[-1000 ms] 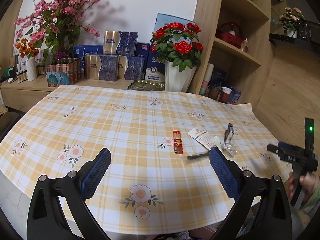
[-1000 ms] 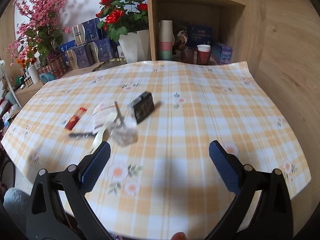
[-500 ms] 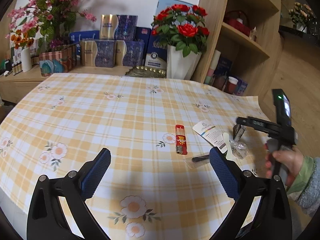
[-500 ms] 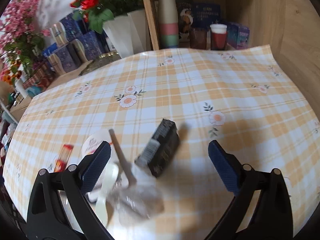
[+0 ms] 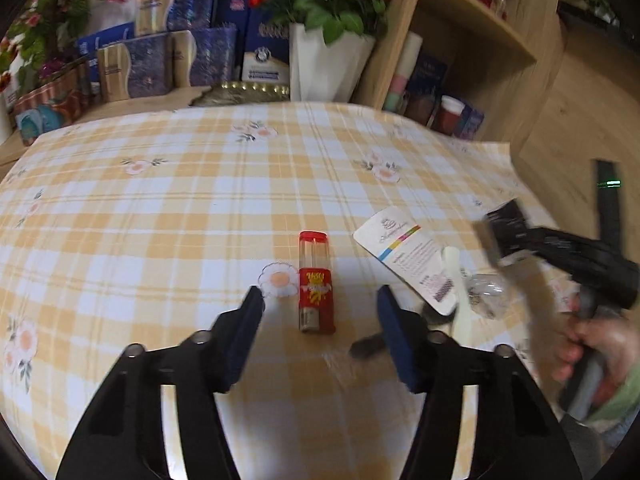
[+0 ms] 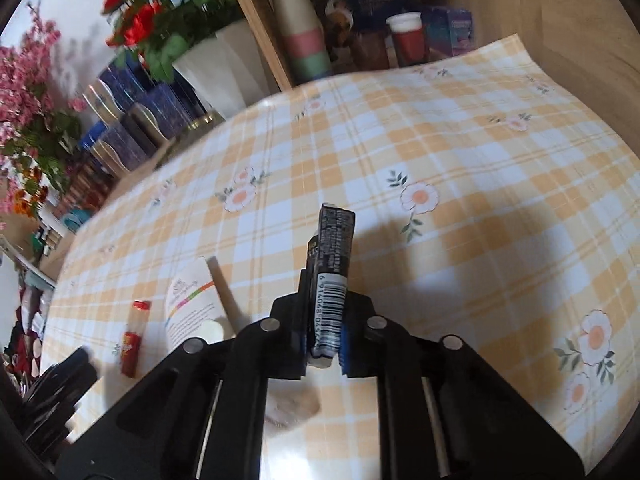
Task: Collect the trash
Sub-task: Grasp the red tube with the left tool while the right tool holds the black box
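Note:
My right gripper (image 6: 324, 344) is shut on a small black box with a barcode (image 6: 332, 264) and holds it above the checked tablecloth (image 6: 480, 200); the box also shows blurred in the left wrist view (image 5: 504, 228). My left gripper (image 5: 320, 316) is open, its fingers on either side of the near end of a red lighter (image 5: 315, 280), which also shows in the right wrist view (image 6: 134, 338). A white printed card (image 5: 408, 256), a white spoon (image 5: 456, 292), a crumpled clear wrapper (image 5: 484, 292) and a dark stick (image 5: 368, 346) lie to the right of the lighter.
A white vase of red roses (image 5: 320, 52), blue gift boxes (image 5: 160, 56) and a gold tray (image 5: 244, 94) stand behind the table. A wooden shelf unit (image 5: 472, 40) with cups (image 6: 408, 40) is at the back right. A wooden wall (image 6: 560, 20) borders the right side.
My right gripper closed on the black box and lifted it off the table. My left gripper moved forward and down to the red lighter and narrowed its opening.

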Available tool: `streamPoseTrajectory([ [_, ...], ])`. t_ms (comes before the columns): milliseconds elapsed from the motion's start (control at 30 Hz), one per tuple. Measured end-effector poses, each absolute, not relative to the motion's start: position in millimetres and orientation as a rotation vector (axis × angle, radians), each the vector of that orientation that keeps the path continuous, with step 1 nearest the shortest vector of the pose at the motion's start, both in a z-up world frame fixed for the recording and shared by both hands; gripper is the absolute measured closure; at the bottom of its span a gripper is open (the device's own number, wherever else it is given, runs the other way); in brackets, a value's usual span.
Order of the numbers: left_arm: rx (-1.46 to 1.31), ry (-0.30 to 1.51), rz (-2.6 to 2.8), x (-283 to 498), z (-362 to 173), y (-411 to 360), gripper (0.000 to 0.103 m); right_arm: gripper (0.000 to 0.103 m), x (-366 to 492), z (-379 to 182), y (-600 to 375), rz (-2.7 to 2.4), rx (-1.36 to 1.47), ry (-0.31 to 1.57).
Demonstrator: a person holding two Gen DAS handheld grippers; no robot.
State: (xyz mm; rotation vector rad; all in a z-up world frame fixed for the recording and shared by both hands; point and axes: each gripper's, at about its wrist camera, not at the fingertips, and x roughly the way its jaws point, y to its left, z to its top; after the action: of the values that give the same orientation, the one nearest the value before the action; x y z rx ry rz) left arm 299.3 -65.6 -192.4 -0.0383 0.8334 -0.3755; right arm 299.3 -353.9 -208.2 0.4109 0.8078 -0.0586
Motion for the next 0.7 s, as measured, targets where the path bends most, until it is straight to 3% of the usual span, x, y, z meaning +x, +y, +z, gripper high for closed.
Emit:
streamPoseTrajectory([
  [133, 0.009, 0.867, -0.347, 320.8, -205.6, -76.7, 0.060, 0.089, 280.2, -195.5, -355.7, -0.029, 0.400, 0.755],
  [433, 0.137, 0.872, -0.315, 335.4, -219.3, -93.9, 0.061, 0.089, 242.1, -183.2, -355.6, 0.010, 0.385, 0.697],
  [500, 0.157, 0.860, -0.325, 335.6, -219.2, -96.4, 0.079, 0.089, 236.6, -183.2, -355.0, 0.010, 0.384, 0.694],
  [700, 0.163, 0.859, -0.338, 330.1, -213.9, -88.6, 0.081, 0.089, 214.1, -178.8, -352.9, 0.004, 0.395, 0.702],
])
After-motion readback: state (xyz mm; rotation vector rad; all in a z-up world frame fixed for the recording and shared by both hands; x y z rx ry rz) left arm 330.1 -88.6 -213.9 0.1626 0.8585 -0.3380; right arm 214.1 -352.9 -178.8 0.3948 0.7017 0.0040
